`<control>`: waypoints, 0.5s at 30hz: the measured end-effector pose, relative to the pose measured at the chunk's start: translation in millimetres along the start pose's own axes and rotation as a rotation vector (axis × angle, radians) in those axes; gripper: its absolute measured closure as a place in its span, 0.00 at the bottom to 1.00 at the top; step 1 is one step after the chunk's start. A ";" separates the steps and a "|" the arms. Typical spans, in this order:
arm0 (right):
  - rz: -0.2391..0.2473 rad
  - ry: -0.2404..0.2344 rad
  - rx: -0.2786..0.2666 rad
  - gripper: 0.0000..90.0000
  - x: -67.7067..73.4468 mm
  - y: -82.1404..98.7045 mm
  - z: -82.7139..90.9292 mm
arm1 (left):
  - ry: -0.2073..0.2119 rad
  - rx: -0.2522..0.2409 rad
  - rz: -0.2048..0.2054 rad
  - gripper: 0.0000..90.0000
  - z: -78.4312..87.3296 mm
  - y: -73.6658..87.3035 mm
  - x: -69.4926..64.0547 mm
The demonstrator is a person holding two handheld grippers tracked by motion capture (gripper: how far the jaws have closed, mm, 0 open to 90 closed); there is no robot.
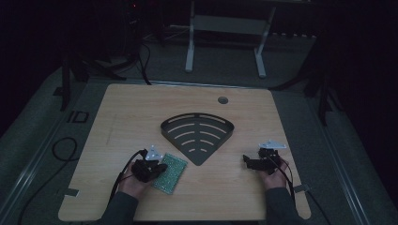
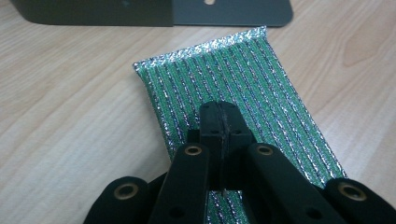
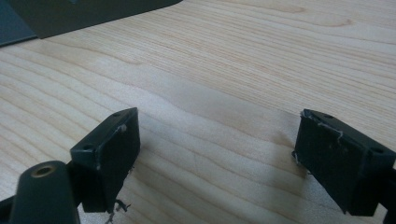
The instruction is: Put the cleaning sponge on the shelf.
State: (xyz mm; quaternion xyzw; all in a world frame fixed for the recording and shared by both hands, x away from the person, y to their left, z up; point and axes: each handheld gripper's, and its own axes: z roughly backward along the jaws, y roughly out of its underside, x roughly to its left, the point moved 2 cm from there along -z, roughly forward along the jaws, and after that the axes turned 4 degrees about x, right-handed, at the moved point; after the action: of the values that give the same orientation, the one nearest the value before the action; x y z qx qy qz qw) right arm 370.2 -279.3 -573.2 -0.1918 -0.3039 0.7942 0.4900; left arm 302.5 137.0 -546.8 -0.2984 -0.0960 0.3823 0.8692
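Left gripper [image 2: 219, 112]: jaws pressed together over green scouring pad [image 2: 243, 88], nothing between them. Right gripper [image 3: 212, 154]: jaws apart above wooden table [image 3: 243, 56]. Dark fan-shaped rack [image 1: 197, 136] beyond.

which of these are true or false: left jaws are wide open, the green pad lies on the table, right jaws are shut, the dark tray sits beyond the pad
1. The left gripper has its jaws wide open. False: they are closed together over the green scouring pad.
2. The pad lies flat on the wooden table. True.
3. The right gripper is shut. False: its jaws stand apart over bare wood.
4. The dark fan-shaped tray sits beyond the pad. True.
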 end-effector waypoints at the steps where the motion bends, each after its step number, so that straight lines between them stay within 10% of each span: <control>1: 0.000 0.000 0.000 0.15 0.0 0.0 0.0 | -0.003 0.003 0.002 0.99 0.2 -0.4 1.7; 15: -0.001 0.000 0.000 0.15 0.1 0.0 0.0 | -0.013 -0.001 0.053 0.83 6.6 -1.5 26.0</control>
State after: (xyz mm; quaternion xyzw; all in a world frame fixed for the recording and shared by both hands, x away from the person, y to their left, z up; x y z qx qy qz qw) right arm 370.1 -279.3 -573.2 -0.1916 -0.3038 0.7941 0.4903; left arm 318.7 157.8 -542.3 -0.2987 -0.0938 0.4070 0.8581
